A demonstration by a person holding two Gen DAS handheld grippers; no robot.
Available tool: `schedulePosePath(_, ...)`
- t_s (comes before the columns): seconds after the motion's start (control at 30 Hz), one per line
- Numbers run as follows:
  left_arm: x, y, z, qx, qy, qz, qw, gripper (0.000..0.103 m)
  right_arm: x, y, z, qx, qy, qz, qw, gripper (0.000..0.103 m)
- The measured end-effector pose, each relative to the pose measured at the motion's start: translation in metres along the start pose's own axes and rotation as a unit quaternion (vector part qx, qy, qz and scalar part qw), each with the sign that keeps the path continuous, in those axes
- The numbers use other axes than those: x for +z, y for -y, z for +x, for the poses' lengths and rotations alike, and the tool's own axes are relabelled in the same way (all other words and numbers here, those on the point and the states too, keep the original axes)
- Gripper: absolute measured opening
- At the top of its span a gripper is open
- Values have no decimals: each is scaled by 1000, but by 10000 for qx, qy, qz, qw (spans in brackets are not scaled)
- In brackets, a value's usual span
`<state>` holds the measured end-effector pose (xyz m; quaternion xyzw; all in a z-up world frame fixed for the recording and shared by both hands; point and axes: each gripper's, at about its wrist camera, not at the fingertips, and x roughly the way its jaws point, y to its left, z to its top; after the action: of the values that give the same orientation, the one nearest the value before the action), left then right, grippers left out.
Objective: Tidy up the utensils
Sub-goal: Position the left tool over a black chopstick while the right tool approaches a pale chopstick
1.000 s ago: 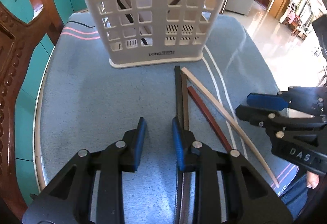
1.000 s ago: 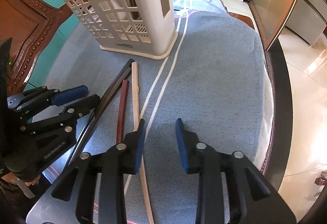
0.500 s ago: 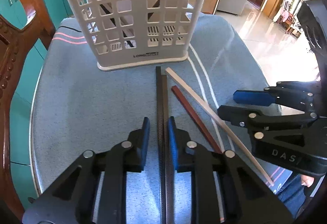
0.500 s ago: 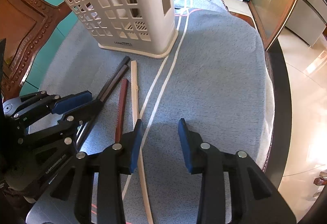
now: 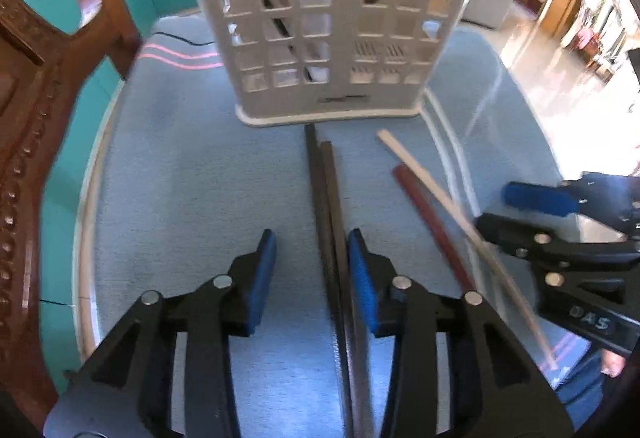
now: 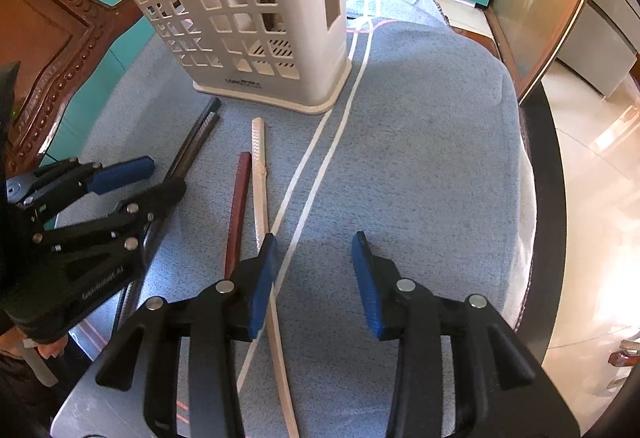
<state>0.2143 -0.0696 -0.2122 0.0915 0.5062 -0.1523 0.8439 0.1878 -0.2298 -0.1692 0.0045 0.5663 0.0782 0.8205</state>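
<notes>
Blue cloth [image 6: 420,158] covers the tabletop; pale stripes cross it.

Item 1: white plastic lattice utensil holder [image 5: 336,18], upright at 12 o'clock in the left wrist view; dark sticks show through its openings.

Item 2: pair of dark chopsticks [image 5: 326,198], lying side by side on the cloth, far ends just short of the holder's base.

Item 3: red-brown chopstick [image 6: 238,214] and pale chopstick [image 6: 260,174], flat, adjacent, at 2 o'clock of the dark pair.

Item 4: left gripper [image 5: 312,274], jaws parted, released, straddling the dark pair; right pad touching or just beside them, cannot tell.

Item 5: right gripper [image 6: 314,278], jaws spread wide, holding nothing, its left finger over the pale chopstick.

Item 6: carved wooden chair [image 5: 28,118], 9 o'clock.
</notes>
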Motion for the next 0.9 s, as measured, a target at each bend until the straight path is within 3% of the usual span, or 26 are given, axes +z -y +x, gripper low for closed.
schedulePosePath(0.3, 3, -11, 5, -101, -76, -117, 9999, 36, -3, -8, 0, -64, 15, -51, 10000, 41)
schedulePosePath(0.37, 2, -6, 2, -164, -48, -105, 9998, 15, -3, -8, -1, -63, 14, -57, 10000, 41)
schedulePosePath(0.47, -1, -11, -3, -239, -63, -198, 9995, 13, -3, -7, -1, -41, 14, -40, 10000, 41)
schedulePosePath(0.77, -4, -30, -52, -596, 730, -328, 9950, 14, 0, -1, -13, 47, 180, 18, 9998, 41)
schedulePosePath(0.87, -5, -37, -51, -431, 787, -411, 9951, 30, 0, -6, -16, 84, 234, -85, 9997, 41)
schedulePosePath(0.9, -5, -40, -50, -394, 764, -437, 9953, 30, 0, -9, -15, 74, 225, -120, 9996, 41)
